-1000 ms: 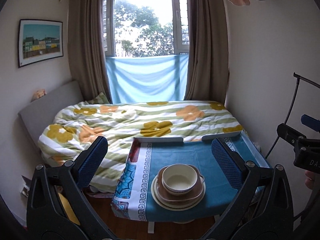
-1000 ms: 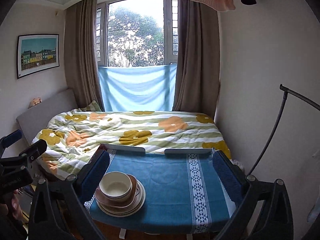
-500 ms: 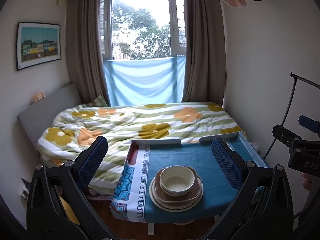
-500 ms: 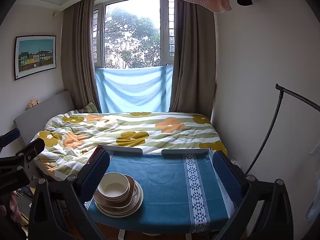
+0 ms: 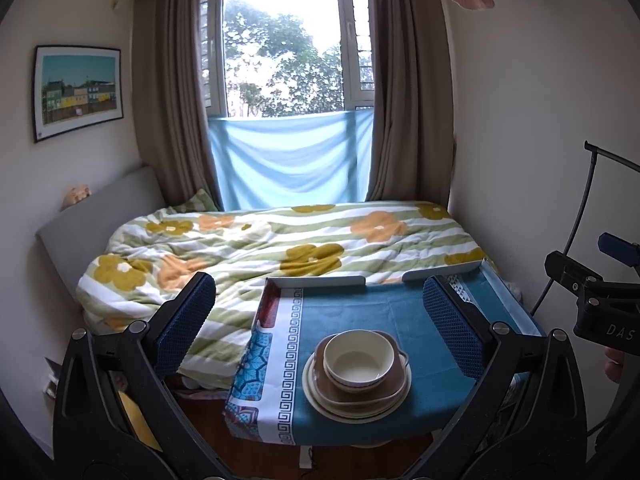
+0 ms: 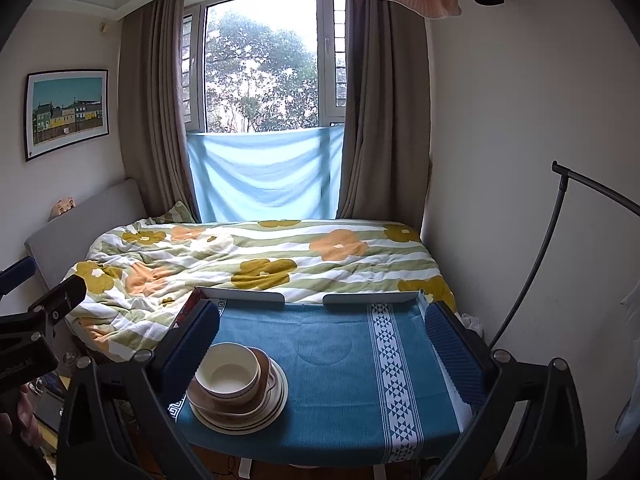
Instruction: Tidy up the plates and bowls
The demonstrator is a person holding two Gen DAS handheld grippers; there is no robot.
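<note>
**Now: both tongs wide over the stacked dishes**

Here I have the left tongs (image 5: 320, 312) spread wide, their blue textured pads well apart and nothing between them. They hang above the near part of the small desk with the teal patterned cloth (image 5: 360, 312), clear of everything on it. The right tongs (image 6: 320, 332) are spread just as wide and are likewise empty, held above the same desk (image 6: 340, 360).

On the desk sits one stack of dishes. At the bottom is a cream round plate with a dark rim line (image 5: 320, 394), and on it rests a brown dish with small side handles (image 5: 394, 380). A cream ceramic bowl with a brown outside (image 5: 358, 356) stands upright in the brown dish. From the left wrist view the stack lies near the front edge, between the two pads and below them. From the right wrist view the same plate (image 6: 276, 408), brown dish (image 6: 266, 364) and bowl (image 6: 228, 370) sit at the desk's front left corner, partly behind the left-hand pad (image 6: 192, 344) of the right tongs; I cannot tell if pad and bowl touch.

Beyond the desk is a bed with a green-striped flowered quilt (image 5: 260, 248), and behind that a window with brown curtains (image 5: 288, 48). A framed picture of coloured houses (image 5: 78, 92) hangs on the wall to the left.
</note>
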